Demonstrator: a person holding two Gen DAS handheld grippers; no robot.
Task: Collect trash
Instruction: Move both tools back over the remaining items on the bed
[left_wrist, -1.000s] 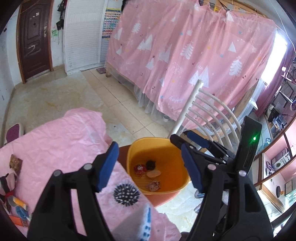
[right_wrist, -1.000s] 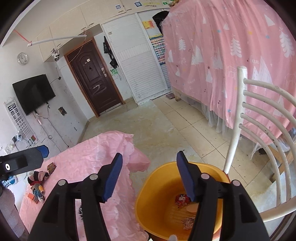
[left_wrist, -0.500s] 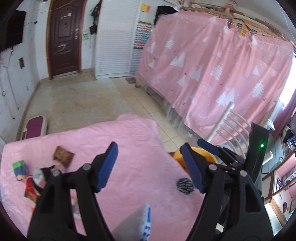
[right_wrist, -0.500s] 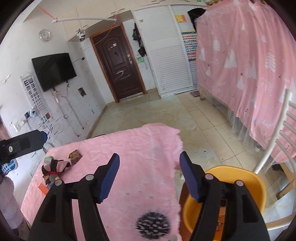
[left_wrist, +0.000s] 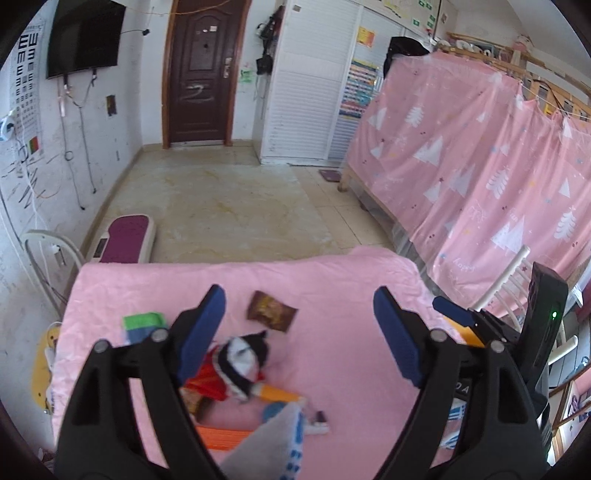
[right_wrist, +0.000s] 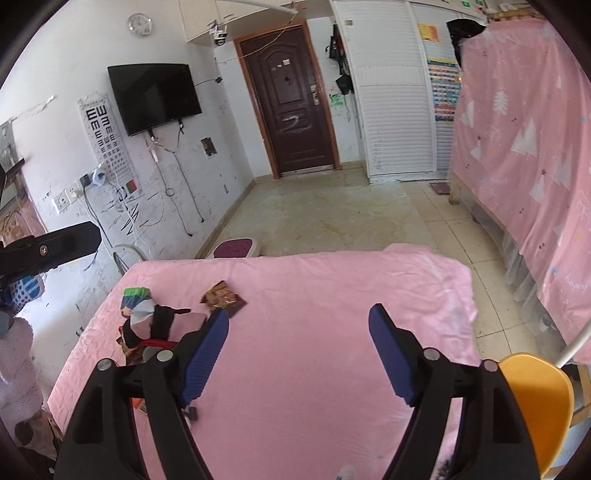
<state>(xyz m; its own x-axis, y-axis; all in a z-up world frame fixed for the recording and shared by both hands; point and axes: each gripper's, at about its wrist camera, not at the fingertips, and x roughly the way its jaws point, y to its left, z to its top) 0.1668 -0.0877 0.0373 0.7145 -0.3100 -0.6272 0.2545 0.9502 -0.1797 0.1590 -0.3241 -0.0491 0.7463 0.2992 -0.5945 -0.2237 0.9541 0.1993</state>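
Above the pink-covered table (left_wrist: 332, 280) both my grippers hover with nothing in them: the left gripper (left_wrist: 299, 332) has its blue pads spread wide, and the right gripper (right_wrist: 299, 343) is spread just as wide. On the cloth, the brown snack wrapper (left_wrist: 271, 311) lies flat just beyond a doll (left_wrist: 236, 365) and other clutter. Off the table's right edge sits the orange bin (right_wrist: 535, 402).

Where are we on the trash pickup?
Nothing in hand: left hand-held gripper and right hand-held gripper are both open and empty. Left: the brown wrapper and the clutter pile on the pink cloth. The yellow bin shows only its rim; contents hidden.
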